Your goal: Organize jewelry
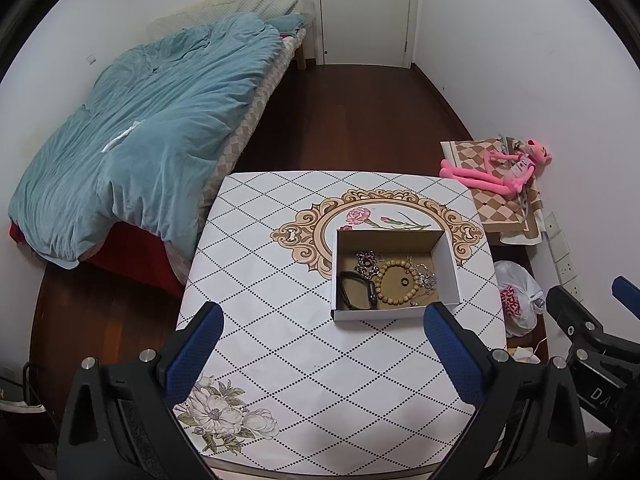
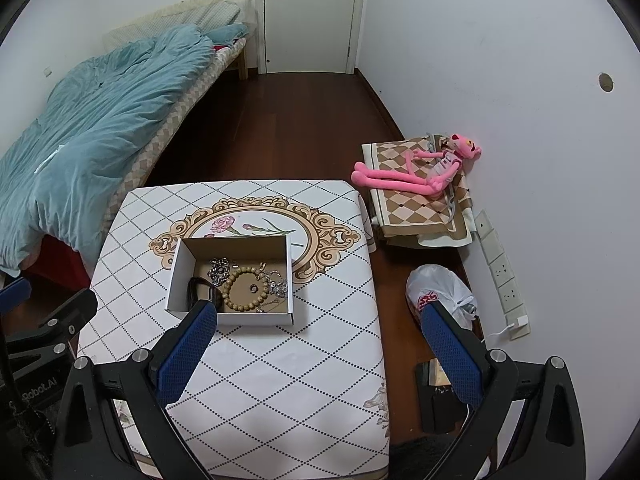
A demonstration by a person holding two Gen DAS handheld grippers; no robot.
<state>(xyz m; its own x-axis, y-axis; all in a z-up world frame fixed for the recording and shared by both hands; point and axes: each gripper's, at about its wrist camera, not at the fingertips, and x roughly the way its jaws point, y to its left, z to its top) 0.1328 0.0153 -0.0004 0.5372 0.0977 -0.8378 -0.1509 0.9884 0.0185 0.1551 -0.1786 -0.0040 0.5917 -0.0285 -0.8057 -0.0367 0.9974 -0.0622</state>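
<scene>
A white cardboard box (image 1: 450, 266) sits on the patterned table (image 1: 280, 344); it also shows in the right wrist view (image 2: 176, 276). Inside lie a wooden bead bracelet (image 1: 386, 276), a black band (image 1: 356, 290), a silver chain (image 1: 368, 262) and a sparkly silver piece (image 1: 426, 278). The bracelet (image 2: 244, 290) and chain (image 2: 218, 268) also show in the right wrist view. My left gripper (image 1: 326, 338) is open and empty, above the table in front of the box. My right gripper (image 2: 320, 340) is open and empty, near the table's right edge.
A bed with a blue duvet (image 1: 132, 136) stands to the left. A pink plush toy (image 2: 420, 172) lies on a checkered cloth at the right wall. A white plastic bag (image 2: 440, 290) and a power strip (image 2: 502, 276) are on the floor at the right.
</scene>
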